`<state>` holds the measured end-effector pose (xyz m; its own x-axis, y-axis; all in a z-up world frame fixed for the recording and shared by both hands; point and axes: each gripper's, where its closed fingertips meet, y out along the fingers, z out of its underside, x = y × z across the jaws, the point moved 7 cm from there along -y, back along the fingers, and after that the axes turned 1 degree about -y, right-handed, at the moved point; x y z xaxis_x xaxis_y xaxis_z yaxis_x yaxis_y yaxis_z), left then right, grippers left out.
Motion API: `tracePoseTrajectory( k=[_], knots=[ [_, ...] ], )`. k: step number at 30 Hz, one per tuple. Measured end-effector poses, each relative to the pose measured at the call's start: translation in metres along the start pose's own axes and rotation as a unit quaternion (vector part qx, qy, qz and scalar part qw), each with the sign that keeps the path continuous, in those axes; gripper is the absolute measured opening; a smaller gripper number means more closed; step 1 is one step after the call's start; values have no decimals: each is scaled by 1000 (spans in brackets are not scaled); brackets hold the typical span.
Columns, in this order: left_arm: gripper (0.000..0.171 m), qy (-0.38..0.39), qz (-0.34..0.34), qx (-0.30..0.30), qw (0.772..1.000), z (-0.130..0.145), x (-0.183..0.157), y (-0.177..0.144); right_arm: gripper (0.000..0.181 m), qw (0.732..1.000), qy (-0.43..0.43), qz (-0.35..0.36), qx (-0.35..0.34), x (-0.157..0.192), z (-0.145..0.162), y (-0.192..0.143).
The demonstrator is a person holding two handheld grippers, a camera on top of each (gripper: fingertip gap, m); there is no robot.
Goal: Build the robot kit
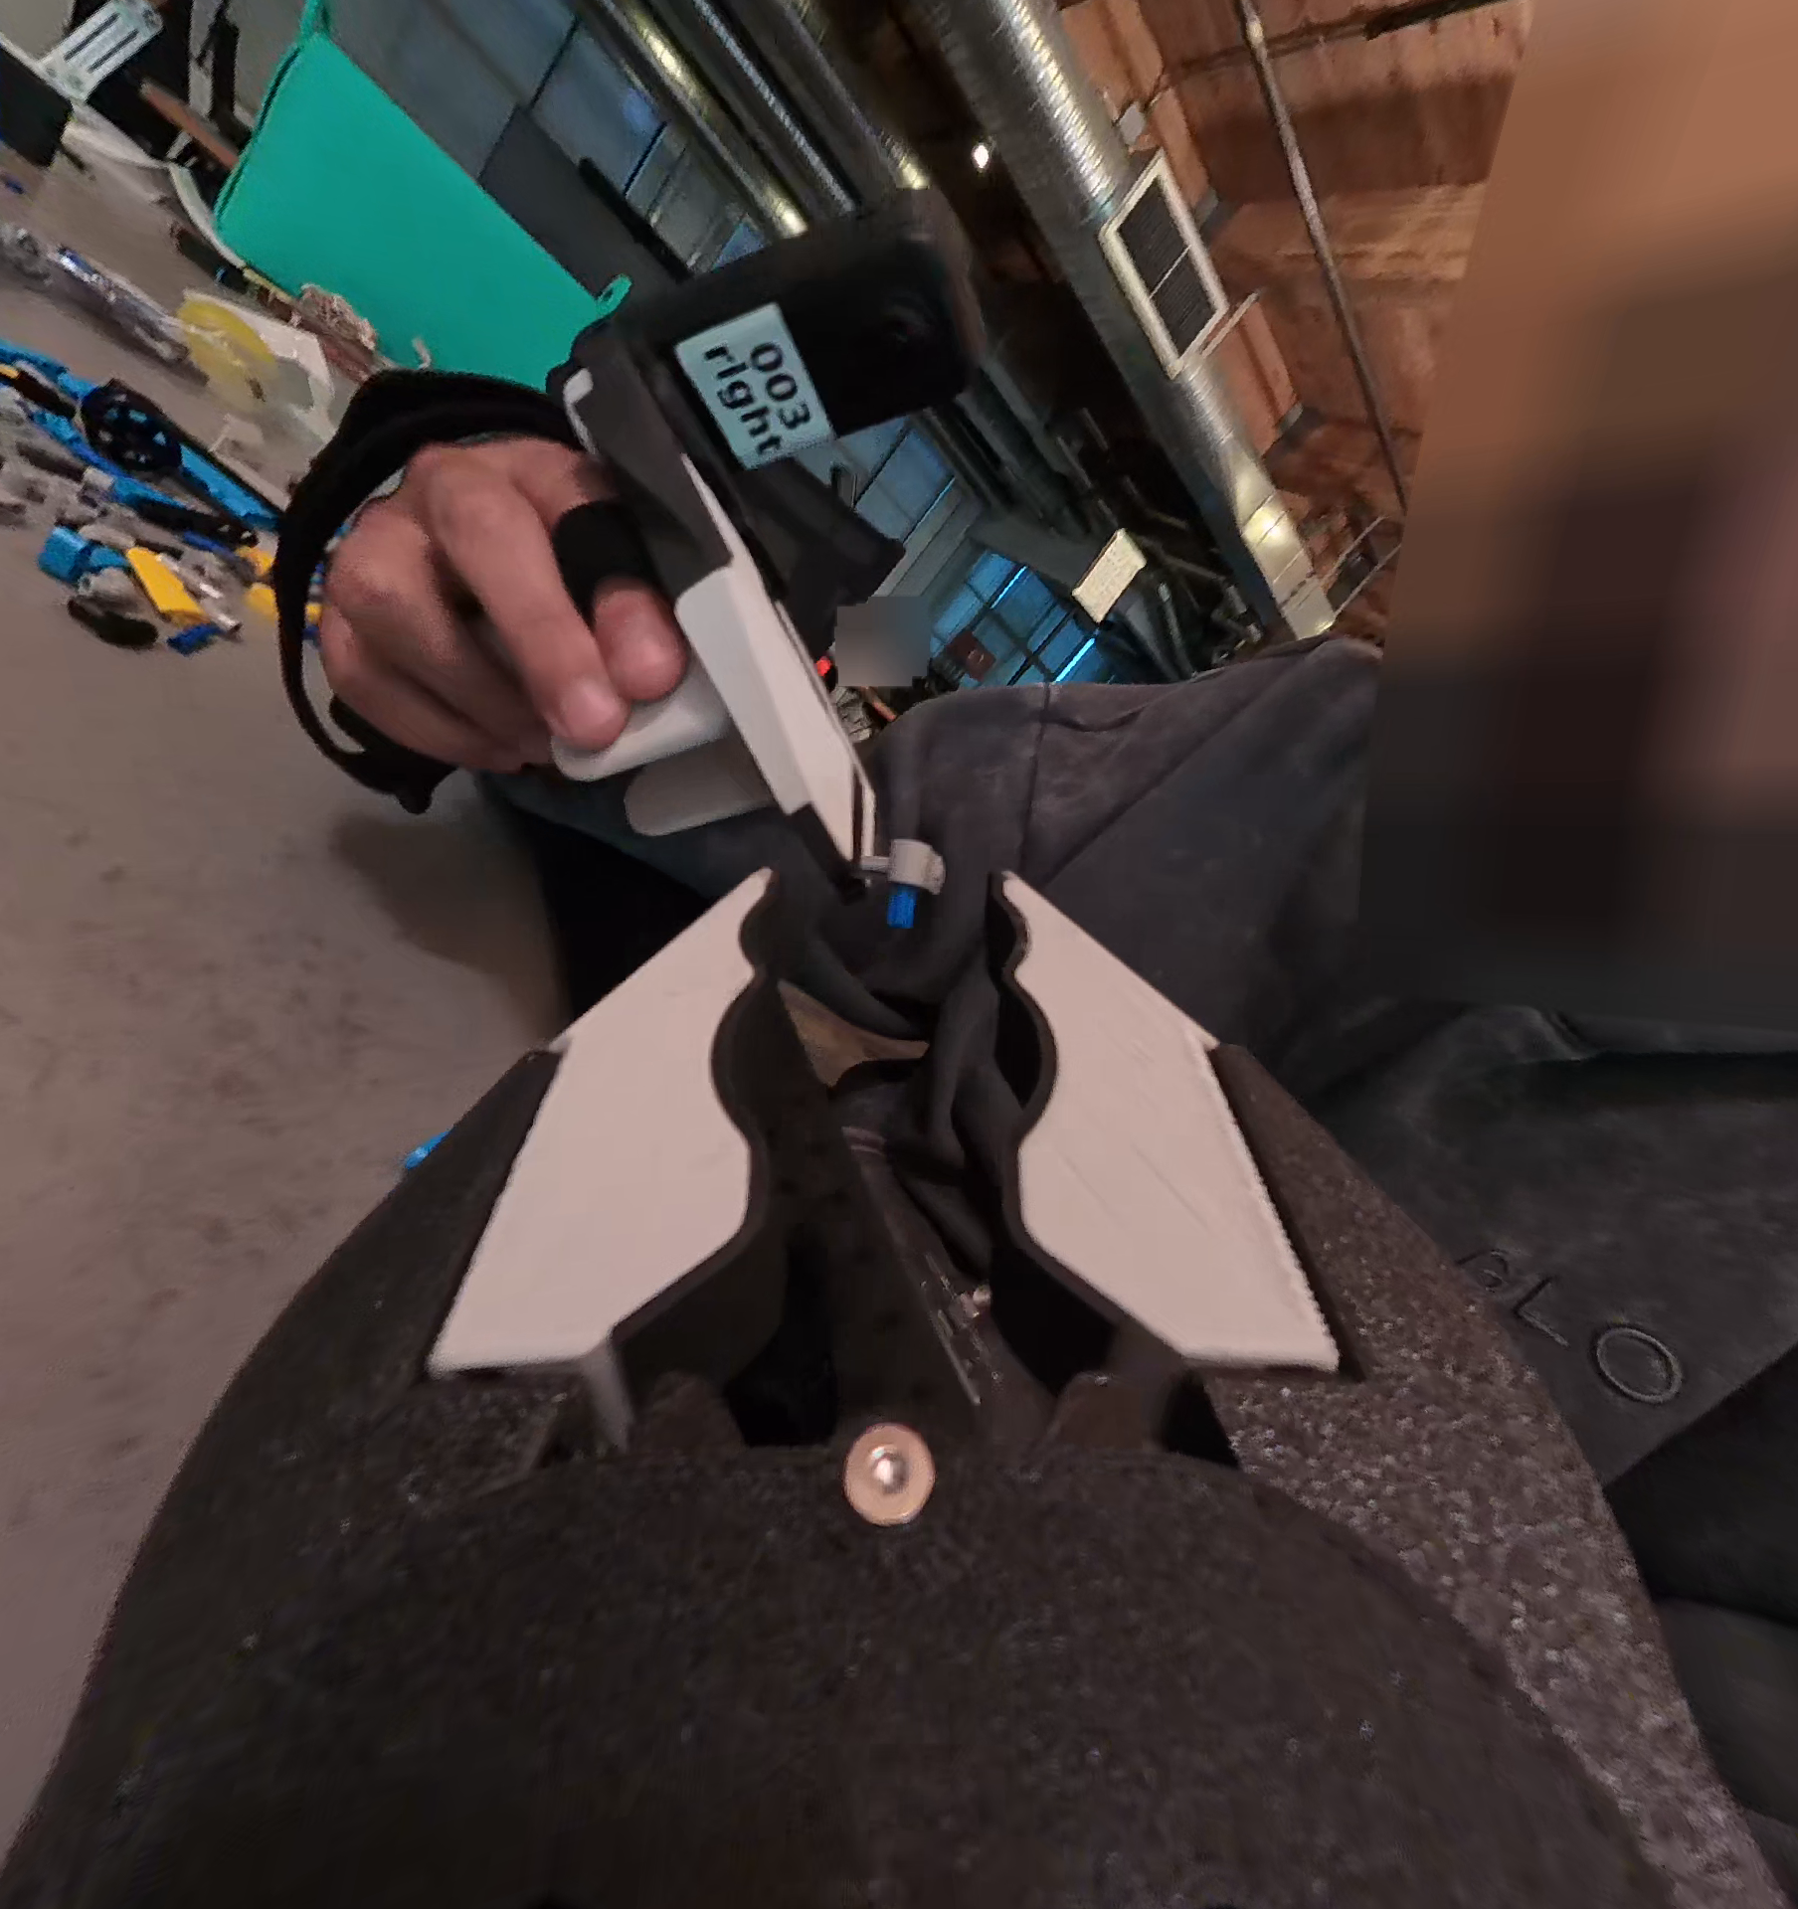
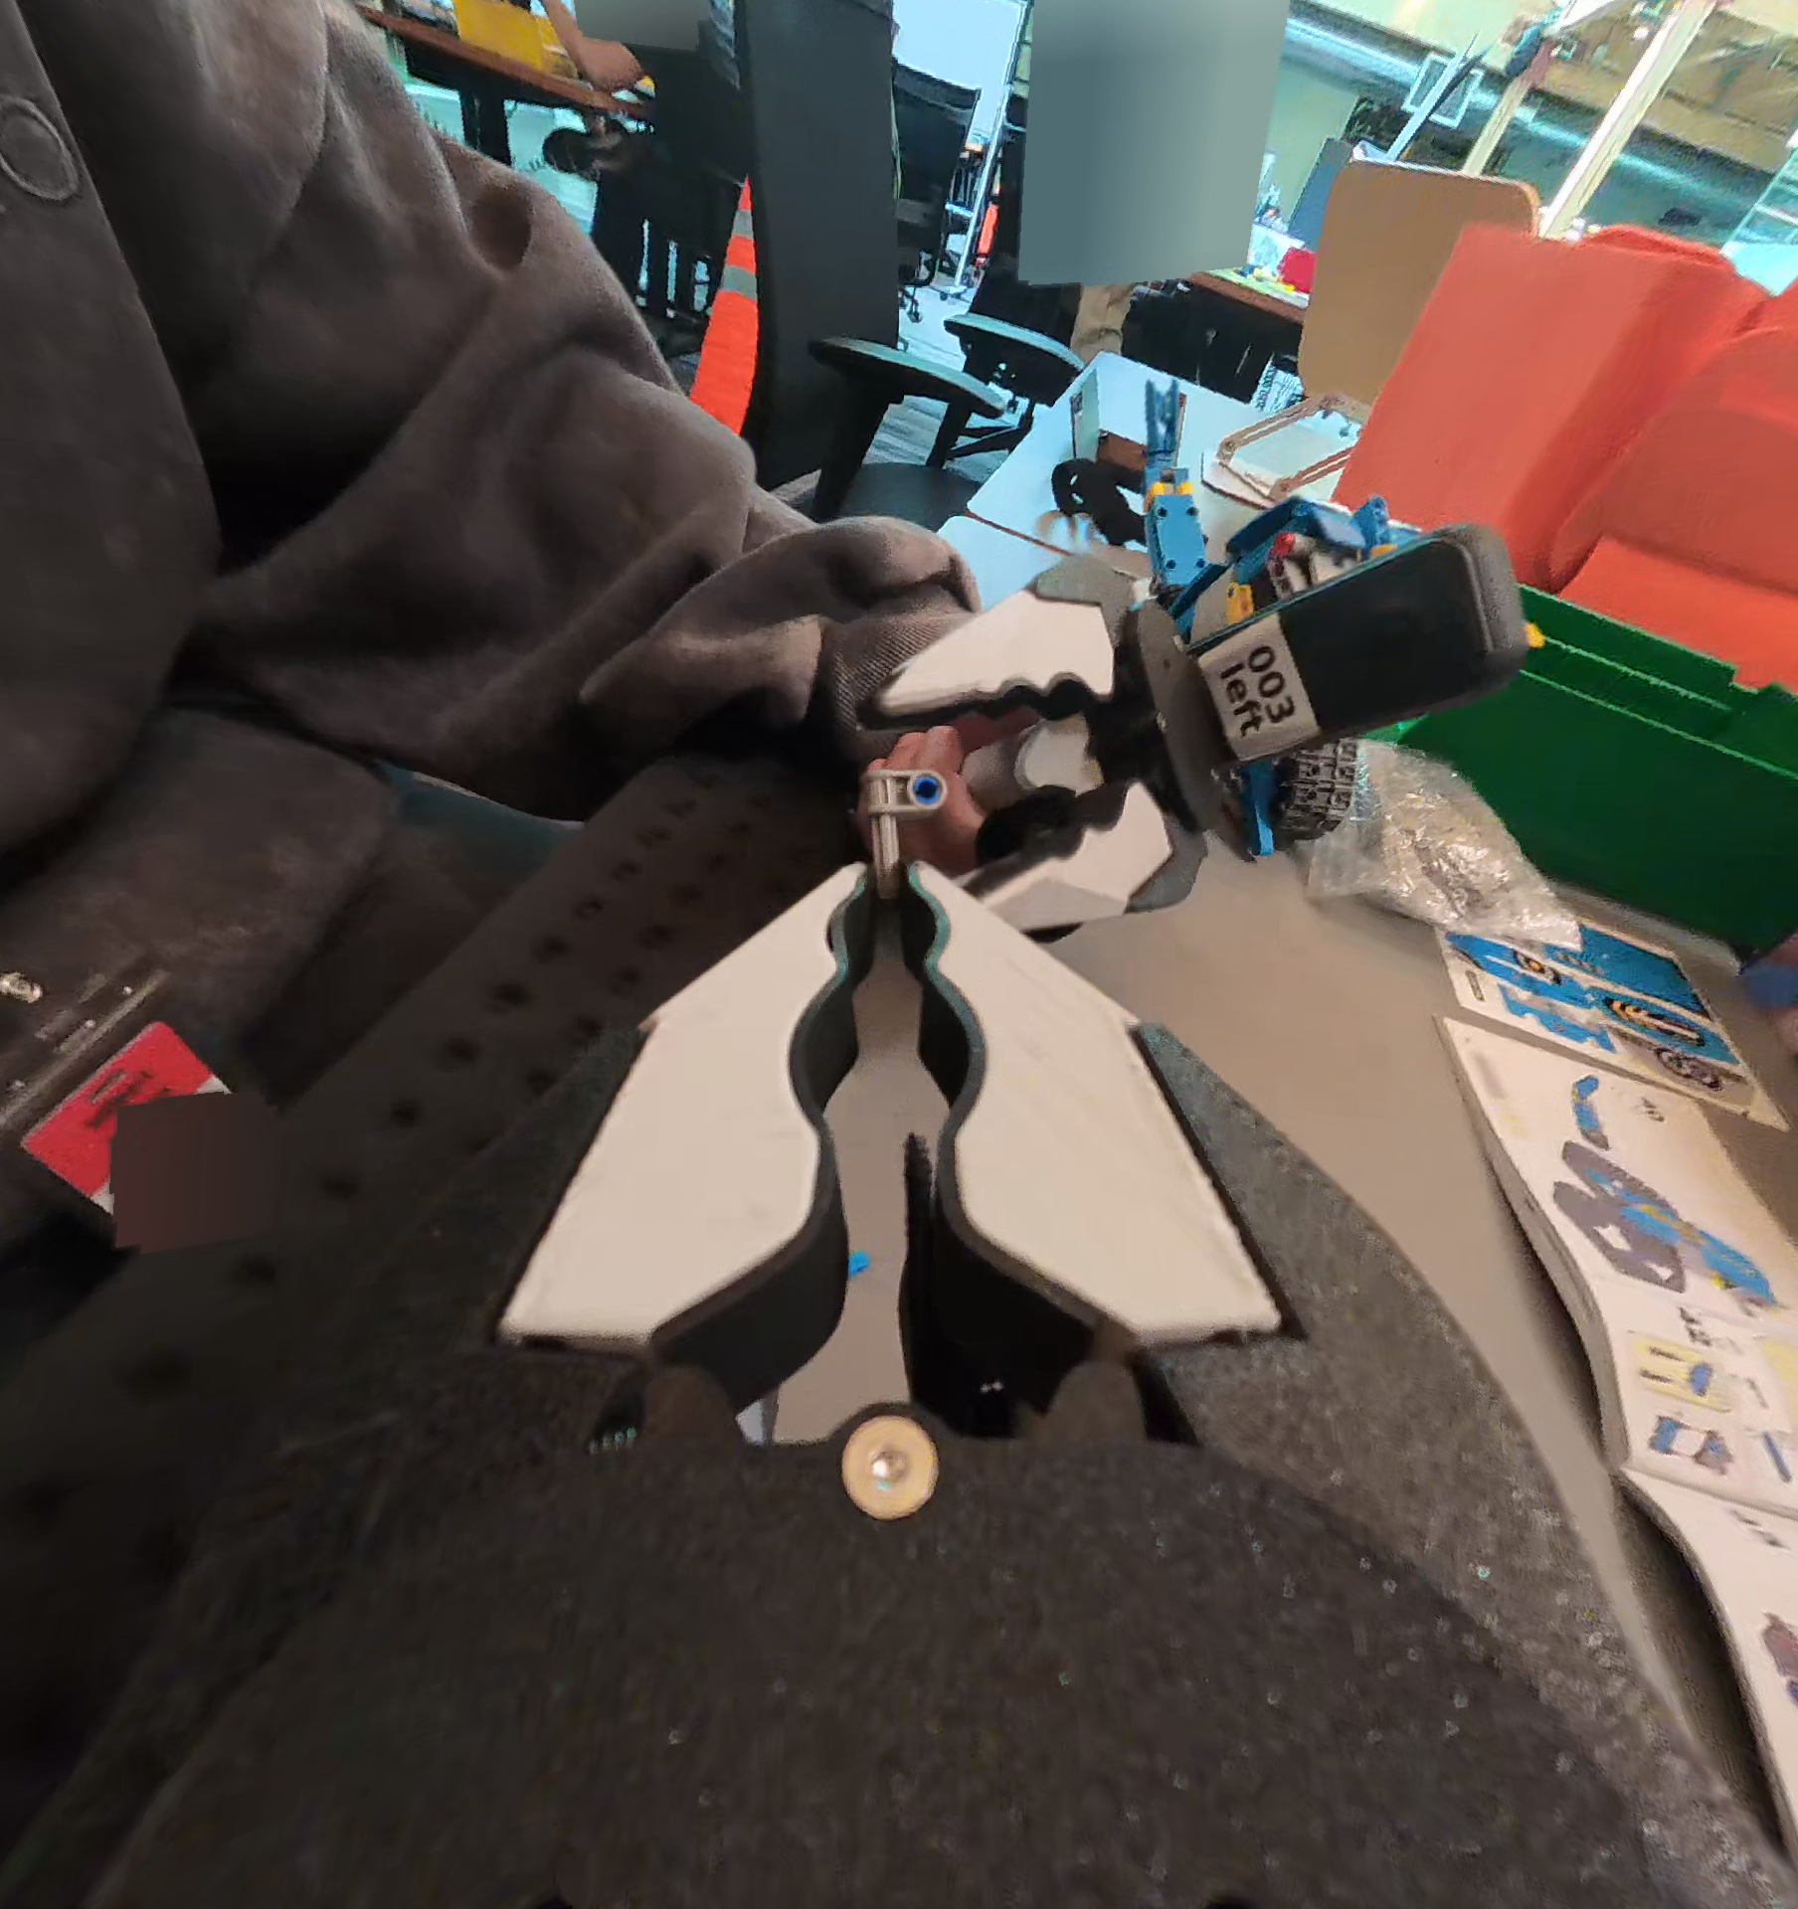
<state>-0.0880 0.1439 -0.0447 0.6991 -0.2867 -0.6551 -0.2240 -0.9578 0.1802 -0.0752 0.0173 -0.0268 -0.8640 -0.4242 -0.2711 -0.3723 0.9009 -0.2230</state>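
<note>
My right gripper (image 2: 887, 878) is shut on the stem of a small grey connector piece (image 2: 890, 821) with a blue pin (image 2: 924, 790) in its ring. It holds the piece in the air, close to a person's dark sweatshirt (image 2: 306, 465). My left gripper (image 1: 885, 894) is open, and its two white fingertips (image 1: 761, 899) stand on either side of the grey piece (image 1: 910, 863) without touching it. The left wrist view shows the right gripper (image 1: 854, 868) coming in from above, held by a hand (image 1: 482, 620). The right wrist view shows the left gripper (image 2: 921, 795) facing it, jaws apart.
A blue toy-brick vehicle model (image 2: 1277, 579) stands behind the left gripper. Beside it are a plastic bag (image 2: 1432, 847), a green bin (image 2: 1649, 744) and open instruction booklets (image 2: 1649, 1240). Loose blue and yellow parts (image 1: 130, 517) lie on the grey table (image 1: 151, 930). Only a small space, under 4 cm, lies between the two pairs of fingers.
</note>
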Motion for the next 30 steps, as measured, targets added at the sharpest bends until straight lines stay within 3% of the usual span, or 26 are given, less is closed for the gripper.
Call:
tracePoseTrajectory(
  k=[13, 17, 30],
  knots=[
    [22, 2, -13, 40, 999, 6, 4, 3, 3, 999, -27, -9, 35, 3, 5, 6],
    [10, 37, -42, 49, 997, 7, 5, 0, 4, 998, -25, 4, 52, 0, 9, 3],
    [8, 132, -124, 93, 979, 14, 8, 2, 6, 995, 27, -14, 98, -2, 22, 4]
  ],
)
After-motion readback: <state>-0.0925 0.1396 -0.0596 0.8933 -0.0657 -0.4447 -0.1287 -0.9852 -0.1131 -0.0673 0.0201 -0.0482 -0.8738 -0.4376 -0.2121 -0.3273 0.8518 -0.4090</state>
